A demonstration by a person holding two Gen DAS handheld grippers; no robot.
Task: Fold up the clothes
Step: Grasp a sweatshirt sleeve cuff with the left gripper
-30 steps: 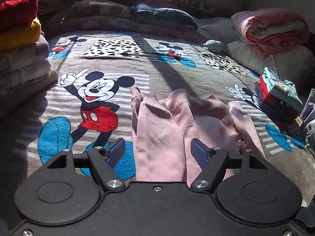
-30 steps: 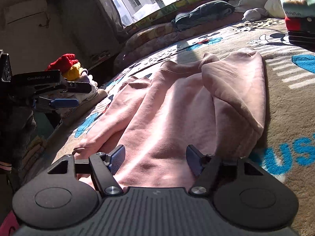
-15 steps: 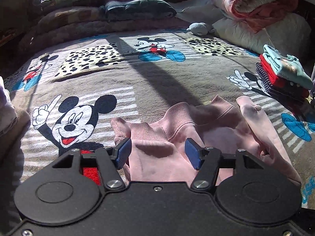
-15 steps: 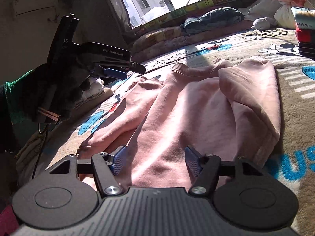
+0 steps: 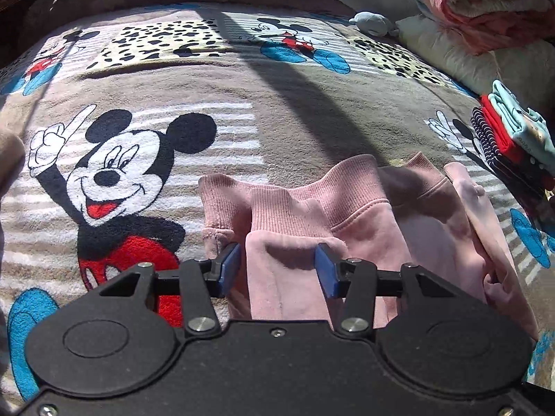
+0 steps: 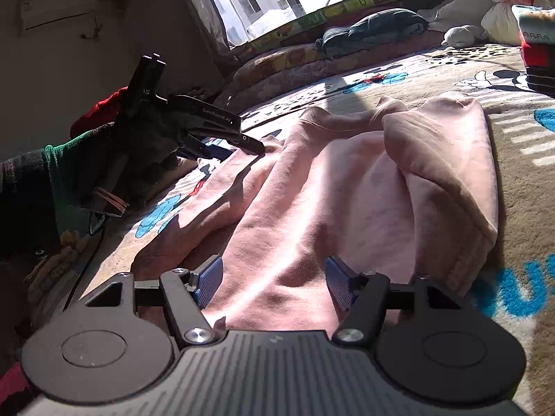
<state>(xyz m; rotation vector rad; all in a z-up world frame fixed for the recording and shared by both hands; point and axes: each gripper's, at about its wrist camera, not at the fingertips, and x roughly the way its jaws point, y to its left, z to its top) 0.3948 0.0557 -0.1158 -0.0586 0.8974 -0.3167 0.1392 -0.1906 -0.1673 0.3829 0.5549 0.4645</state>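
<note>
Pink sweatshirt lies on the bed blanket, sleeves folded in, body not yet folded over. Left hand-held gripper is spread, straddling the near-left sleeve by the cuff; right hand-held gripper is spread over the hem. Folded stack sits far right. No containers visible.

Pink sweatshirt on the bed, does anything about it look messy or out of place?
Yes. The pink sweatshirt lies rumpled on the blanket: one sleeve is flopped over the body, and the ribbed cuffs are bunched unevenly. No damage shows.
</note>
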